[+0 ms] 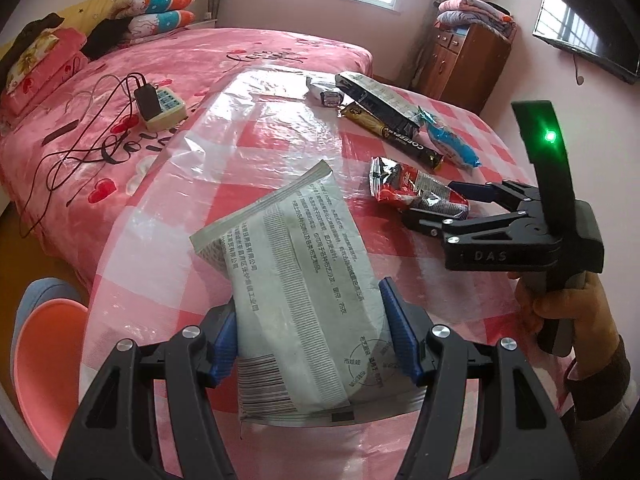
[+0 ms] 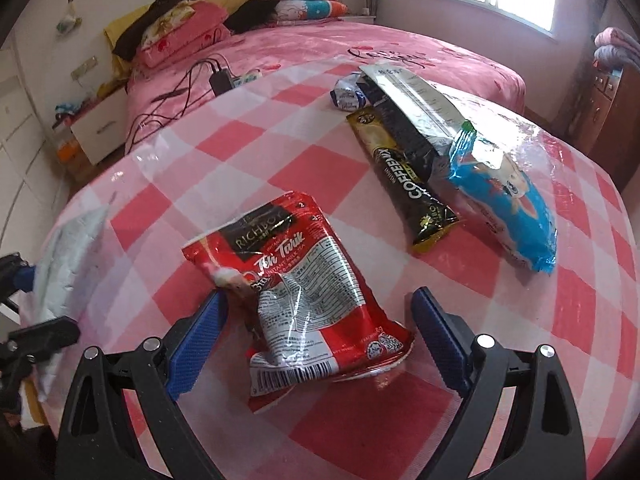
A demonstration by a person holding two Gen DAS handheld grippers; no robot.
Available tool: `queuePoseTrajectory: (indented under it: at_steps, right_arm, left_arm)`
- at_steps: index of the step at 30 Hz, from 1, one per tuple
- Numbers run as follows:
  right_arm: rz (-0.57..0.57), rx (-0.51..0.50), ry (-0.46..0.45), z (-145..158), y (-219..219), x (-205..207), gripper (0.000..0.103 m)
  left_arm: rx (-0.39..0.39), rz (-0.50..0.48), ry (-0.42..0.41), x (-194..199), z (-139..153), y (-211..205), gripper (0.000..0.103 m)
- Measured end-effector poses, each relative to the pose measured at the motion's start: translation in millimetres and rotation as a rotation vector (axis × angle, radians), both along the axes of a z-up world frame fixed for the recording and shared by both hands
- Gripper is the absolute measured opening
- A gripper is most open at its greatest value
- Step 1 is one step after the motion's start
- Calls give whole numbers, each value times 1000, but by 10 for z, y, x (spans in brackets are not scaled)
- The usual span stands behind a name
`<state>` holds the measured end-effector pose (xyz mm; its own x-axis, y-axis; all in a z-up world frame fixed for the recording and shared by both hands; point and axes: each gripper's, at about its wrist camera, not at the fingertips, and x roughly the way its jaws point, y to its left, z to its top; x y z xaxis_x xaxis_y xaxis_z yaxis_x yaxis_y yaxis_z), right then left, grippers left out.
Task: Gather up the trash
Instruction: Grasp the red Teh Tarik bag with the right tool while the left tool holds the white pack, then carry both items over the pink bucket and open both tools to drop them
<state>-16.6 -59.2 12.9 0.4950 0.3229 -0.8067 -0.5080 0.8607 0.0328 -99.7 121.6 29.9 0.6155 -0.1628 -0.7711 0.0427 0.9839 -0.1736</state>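
Note:
My left gripper point(image 1: 310, 322) is shut on a grey-white printed pouch point(image 1: 296, 292) and holds it over the near edge of the table. The pouch also shows at the left of the right wrist view point(image 2: 66, 264). My right gripper point(image 2: 320, 332) is open with its blue pads on either side of a crumpled red Teh Tarik packet point(image 2: 296, 292) that lies on the checked tablecloth point(image 2: 248, 148). In the left wrist view the right gripper point(image 1: 434, 206) sits at the red packet point(image 1: 404, 186).
Further back lie a black-gold coffee sachet point(image 2: 408, 184), a blue wrapper point(image 2: 508, 208), a long black-silver bag point(image 2: 404, 96) and a small white wrapper point(image 2: 346, 94). An orange basin point(image 1: 44, 364) stands left of the table. A pink bed point(image 1: 132, 120) carries a power strip and cables.

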Motion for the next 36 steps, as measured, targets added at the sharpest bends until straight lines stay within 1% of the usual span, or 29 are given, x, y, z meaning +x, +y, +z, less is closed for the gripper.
queuePoseTrajectory:
  at_steps: [2,3,4,17,18,19,25,36]
  right_arm:
    - [-3,-27,-10,-7,18,-16,90]
    - [-6,-39,-16,-8,27,-25,87]
    - [-5,-37,-17,-3,38,-25,84]
    - [-59,-26,-26,30,51,-200,65]
    - [-61,-26,-27,37,61,-210,61]
    - [-61,-19,-20,48,69,-228,50]
    - [-87,-10,-17,62,90,-335,49]
    - [-149,83,12,86,-2,-528,48]
  left_arm:
    - [-3,-3,-6,-10,-4,13,65]
    - [-8,-4,-7,-16,-6,20,65]
    - [-13,-5,-9,-23,-8,26,65]
    - [-60,1,-37,-133,-21,161,65]
    - [-64,3,-39,-144,-25,174,65]
    - [-69,5,-40,-156,-29,192,65]
    - [-82,10,-48,-219,-35,289,65]
    - [-95,16,-59,-304,-32,425,65]
